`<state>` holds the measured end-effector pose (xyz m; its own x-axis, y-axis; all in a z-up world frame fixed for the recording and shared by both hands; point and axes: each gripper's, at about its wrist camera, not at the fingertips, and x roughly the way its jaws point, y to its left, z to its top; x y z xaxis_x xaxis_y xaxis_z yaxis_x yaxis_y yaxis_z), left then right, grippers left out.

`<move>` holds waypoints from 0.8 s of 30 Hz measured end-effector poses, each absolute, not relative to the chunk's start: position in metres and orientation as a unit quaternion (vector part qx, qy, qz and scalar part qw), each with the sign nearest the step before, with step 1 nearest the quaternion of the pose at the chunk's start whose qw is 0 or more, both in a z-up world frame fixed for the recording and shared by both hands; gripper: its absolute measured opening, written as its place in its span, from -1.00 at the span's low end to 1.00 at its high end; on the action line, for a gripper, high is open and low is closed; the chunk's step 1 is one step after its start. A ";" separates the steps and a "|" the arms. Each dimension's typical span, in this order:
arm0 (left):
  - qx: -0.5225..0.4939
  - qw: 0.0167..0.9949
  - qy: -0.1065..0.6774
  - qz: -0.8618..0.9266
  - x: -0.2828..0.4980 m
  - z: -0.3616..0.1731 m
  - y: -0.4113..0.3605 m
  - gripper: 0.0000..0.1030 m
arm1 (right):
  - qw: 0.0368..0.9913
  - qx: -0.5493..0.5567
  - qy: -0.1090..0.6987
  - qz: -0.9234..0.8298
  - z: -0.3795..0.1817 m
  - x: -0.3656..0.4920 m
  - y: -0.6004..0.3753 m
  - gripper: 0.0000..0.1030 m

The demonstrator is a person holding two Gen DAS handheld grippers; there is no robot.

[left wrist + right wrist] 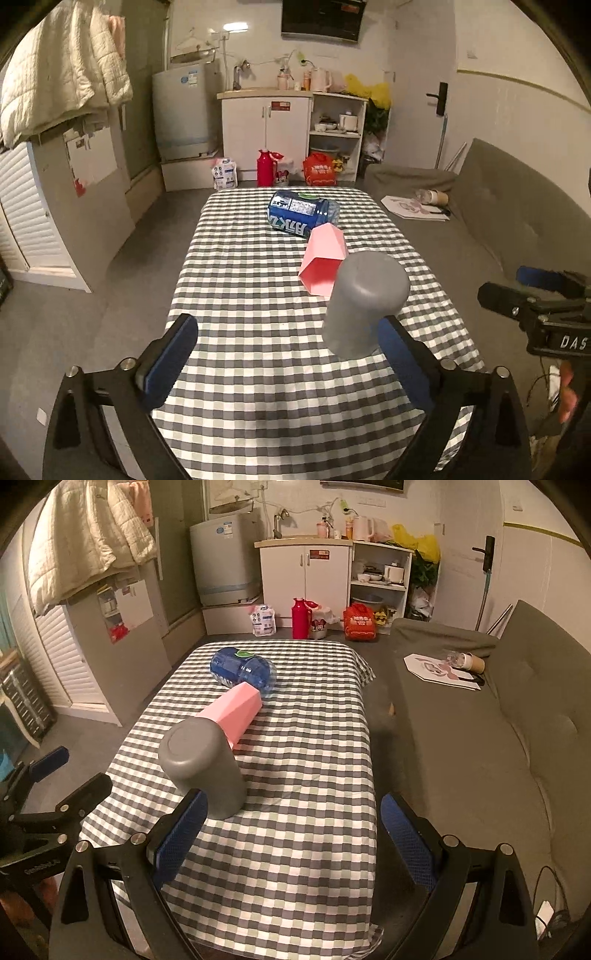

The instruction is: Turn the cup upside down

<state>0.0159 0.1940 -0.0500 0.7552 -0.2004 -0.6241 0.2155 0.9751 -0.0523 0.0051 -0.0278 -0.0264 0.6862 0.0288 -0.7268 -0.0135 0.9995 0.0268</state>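
A grey cup (364,302) stands upside down on the checkered table (258,295), base up; it also shows in the right wrist view (205,764). A pink faceted cup (325,262) lies on its side just behind it, open mouth toward me; it also shows in the right wrist view (232,710). My left gripper (288,354) is open and empty, its right finger beside the grey cup. My right gripper (291,834) is open and empty, its left finger just in front of the grey cup.
A blue-labelled plastic bottle (301,214) lies on its side at the table's far end. A grey sofa (498,738) runs along the table's right. Cabinets, a red flask (264,168) and bags stand on the floor beyond.
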 end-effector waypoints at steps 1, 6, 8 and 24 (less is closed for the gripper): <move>0.011 0.937 0.334 -0.105 0.017 -0.051 0.194 0.98 | 0.917 0.010 0.397 0.012 -0.028 0.006 -0.027 0.87; -0.002 0.936 0.342 -0.087 0.025 -0.053 0.199 1.00 | 0.913 0.016 0.407 0.007 -0.037 0.012 -0.029 0.99; -0.011 0.935 0.345 -0.087 0.028 -0.053 0.201 1.00 | 0.913 0.017 0.409 0.008 -0.039 0.014 -0.030 0.99; -0.008 0.937 0.339 -0.082 0.026 -0.052 0.199 1.00 | 0.925 0.011 0.380 0.005 -0.035 0.012 -0.028 0.99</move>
